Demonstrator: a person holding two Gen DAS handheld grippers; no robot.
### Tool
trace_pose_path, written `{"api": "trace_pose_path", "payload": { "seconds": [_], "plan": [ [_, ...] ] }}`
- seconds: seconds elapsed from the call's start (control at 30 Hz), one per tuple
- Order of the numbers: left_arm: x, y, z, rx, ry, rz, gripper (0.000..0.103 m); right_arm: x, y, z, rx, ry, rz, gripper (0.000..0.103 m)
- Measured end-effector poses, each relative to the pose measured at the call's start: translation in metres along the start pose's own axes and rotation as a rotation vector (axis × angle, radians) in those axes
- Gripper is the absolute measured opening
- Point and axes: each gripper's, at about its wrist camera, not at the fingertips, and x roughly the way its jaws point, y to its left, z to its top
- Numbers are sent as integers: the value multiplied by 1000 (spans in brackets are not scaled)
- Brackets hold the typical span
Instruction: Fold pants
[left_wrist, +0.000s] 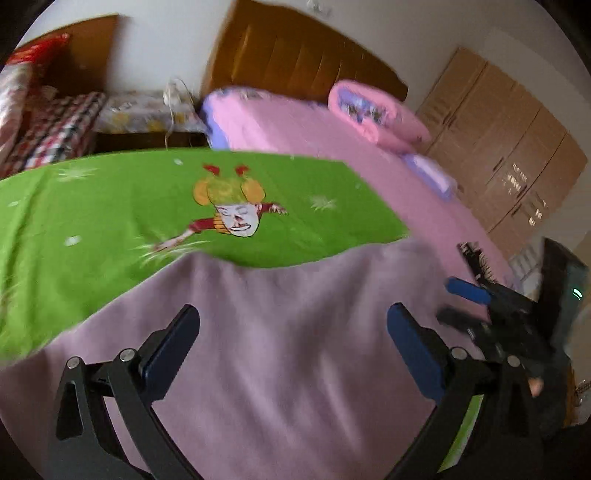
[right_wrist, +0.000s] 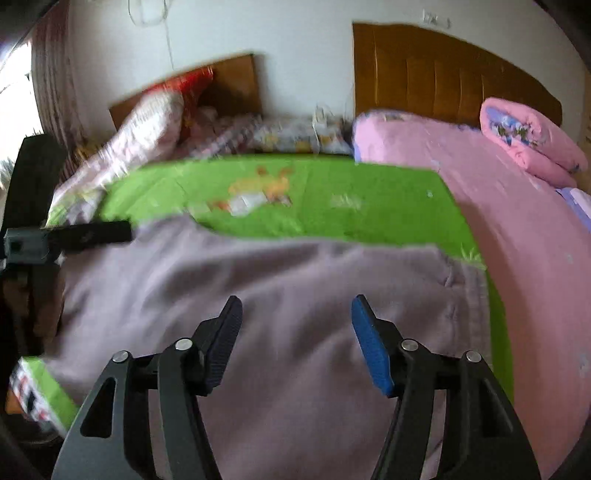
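Note:
The mauve pants (left_wrist: 280, 332) lie spread flat on a green cartoon-print sheet (left_wrist: 110, 206) on the bed. They also fill the near part of the right wrist view (right_wrist: 280, 295), over the same green sheet (right_wrist: 369, 199). My left gripper (left_wrist: 293, 317) is open and empty, hovering over the pants. My right gripper (right_wrist: 297, 308) is open and empty above the pants. The right gripper also shows at the right edge of the left wrist view (left_wrist: 458, 299). A finger of the left gripper (right_wrist: 92, 232) shows at the left edge of the right wrist view.
A pink sheet (left_wrist: 369, 147) covers the bed beyond, with a rolled pink quilt (left_wrist: 373, 110) near the wooden headboard (left_wrist: 295, 55). A wardrobe (left_wrist: 509, 147) stands at the right. A second bed with plaid bedding (left_wrist: 55, 125) is at the left.

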Motion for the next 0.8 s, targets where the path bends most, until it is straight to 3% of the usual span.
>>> {"api": "trace_pose_path", "payload": {
  "seconds": [0.07, 0.1, 0.2, 0.4, 0.5, 0.6, 0.67, 0.73, 0.8],
  "plan": [
    [32, 13, 0, -17, 56, 18, 100, 23, -6, -21, 0, 107, -60, 61],
    [38, 16, -2, 26, 14, 28, 100, 29, -11, -33, -10, 128, -60, 61],
    [38, 21, -1, -3, -24, 12, 99, 17, -31, -57, 5, 63, 38, 61],
    [45, 6, -1, 56, -14, 122, 99, 17, -36, -57, 8, 62, 48, 61],
    [45, 9, -1, 60, -18, 132, 99, 16, -38, -59, 10, 44, 54, 62],
    [30, 23, 1, -1, -60, 92, 99, 9, -29, -64, 2, 38, 34, 63],
    [11, 22, -2, -37, -97, 134, 98, 11, -24, -60, -10, 65, 8, 63],
    [-35, 17, -8, -56, -188, 113, 98, 11, -17, -56, -21, 96, -23, 64],
    [-91, 18, -25, -49, -295, 105, 101, 8, -4, -46, -38, 126, -126, 74]
  ]
}}
